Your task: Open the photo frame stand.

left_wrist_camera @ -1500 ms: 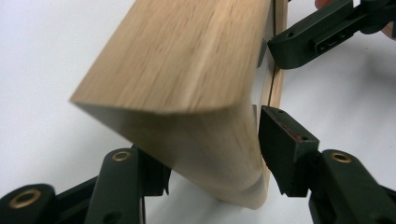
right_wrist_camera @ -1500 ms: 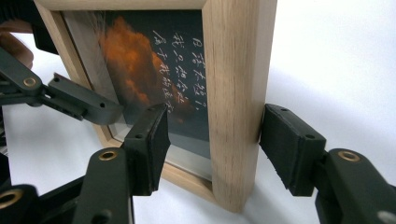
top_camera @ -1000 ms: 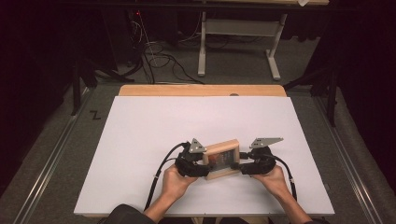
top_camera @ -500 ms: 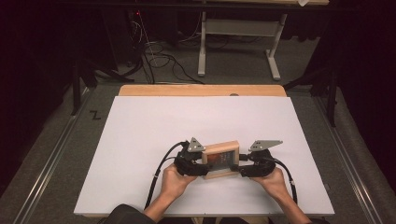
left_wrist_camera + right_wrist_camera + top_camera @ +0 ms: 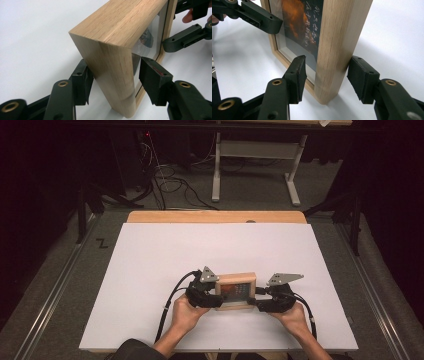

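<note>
Currently wooden picture frame [image 5: 235, 291] stands upright on table [image 5: 150, 260]; left gripper [image 5: 112, 75] and right gripper [image 5: 325, 75] jaws straddle its ends, apart, not yet clamped.

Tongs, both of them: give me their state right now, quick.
Left tongs: open, jaws straddling the wooden picture frame's end, gaps visible on both sides.
Right tongs: open, straddling the frame's other end, not clamped.
</note>
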Motion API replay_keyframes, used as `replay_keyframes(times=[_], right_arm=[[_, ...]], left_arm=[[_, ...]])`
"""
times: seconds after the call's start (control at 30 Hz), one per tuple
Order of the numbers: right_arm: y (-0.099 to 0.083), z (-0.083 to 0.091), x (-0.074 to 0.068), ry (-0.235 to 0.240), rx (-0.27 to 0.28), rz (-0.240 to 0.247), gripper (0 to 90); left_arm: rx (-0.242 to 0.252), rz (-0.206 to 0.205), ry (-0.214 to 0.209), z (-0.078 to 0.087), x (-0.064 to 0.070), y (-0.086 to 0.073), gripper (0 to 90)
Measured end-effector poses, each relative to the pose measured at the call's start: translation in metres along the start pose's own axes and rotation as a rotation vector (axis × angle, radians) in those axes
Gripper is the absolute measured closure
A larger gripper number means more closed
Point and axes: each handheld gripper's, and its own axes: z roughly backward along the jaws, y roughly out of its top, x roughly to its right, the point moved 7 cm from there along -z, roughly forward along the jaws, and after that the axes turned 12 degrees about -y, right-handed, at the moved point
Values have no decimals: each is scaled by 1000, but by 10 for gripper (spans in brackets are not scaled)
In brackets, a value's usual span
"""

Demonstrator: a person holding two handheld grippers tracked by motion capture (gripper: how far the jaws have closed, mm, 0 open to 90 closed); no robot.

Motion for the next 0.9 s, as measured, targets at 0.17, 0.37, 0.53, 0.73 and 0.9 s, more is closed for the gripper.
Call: replay_keyframes(times=[0.17,0.37,0.53,0.73,0.9], right_arm=[[-1,1,-1,-10,0,4,515],[-2,1,-4,-30,-11,8,550],[-2,1,-4,-35,-10,9,559],[-2,1,-4,-32,-7,5,553],[-2,2,-5,-33,-11,2,558]], left_arm=[[-8,-5,3,2,0,-1,460],[-15,-1,-1,4,-1,-2,463],[-14,2,0,4,-1,-2,463],[-2,12,3,7,-1,-2,463],[3,16,5,11,-2,-3,477]])
